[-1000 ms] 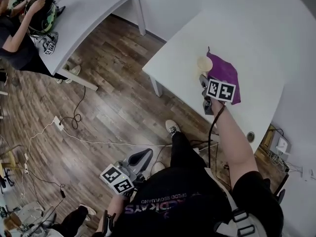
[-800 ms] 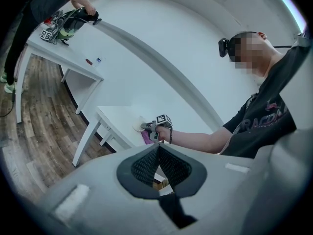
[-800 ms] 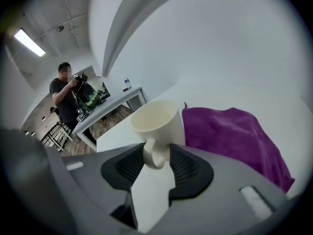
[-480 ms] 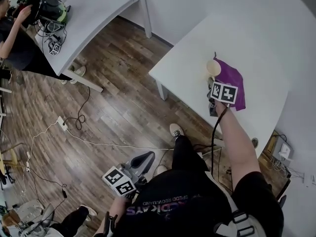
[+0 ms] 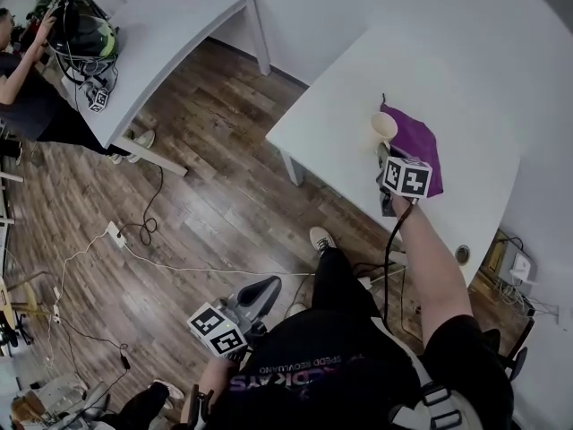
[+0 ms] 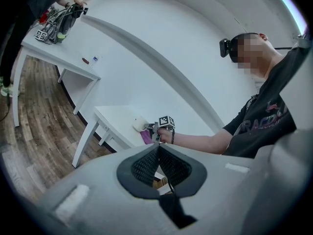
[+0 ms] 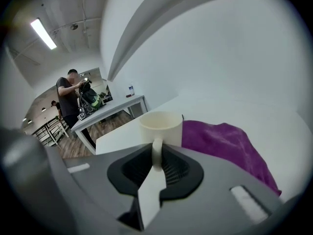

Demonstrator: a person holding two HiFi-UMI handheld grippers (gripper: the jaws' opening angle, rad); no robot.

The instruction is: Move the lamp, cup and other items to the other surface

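Head view looks steeply down on the white table [image 5: 430,79]. Right gripper view sits close behind the cup [image 7: 160,126] there; left gripper view, seemingly held low, faces that table from afar.

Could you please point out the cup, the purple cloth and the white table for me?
cup [image 7: 160,125]: right gripper view, on its side wall.
purple cloth [image 7: 222,141]: right gripper view, on its rumpled middle.
white table [image 5: 466,79]: head view, on its bare top.

We wear a black short-sleeved T-shirt [image 5: 340,370] with purple lettering. Our grey left gripper [image 5: 265,285] and right gripper [image 5: 383,153] bear black-and-white marker cubes [image 5: 216,329]; a black cable [image 5: 387,258] leaves the right.
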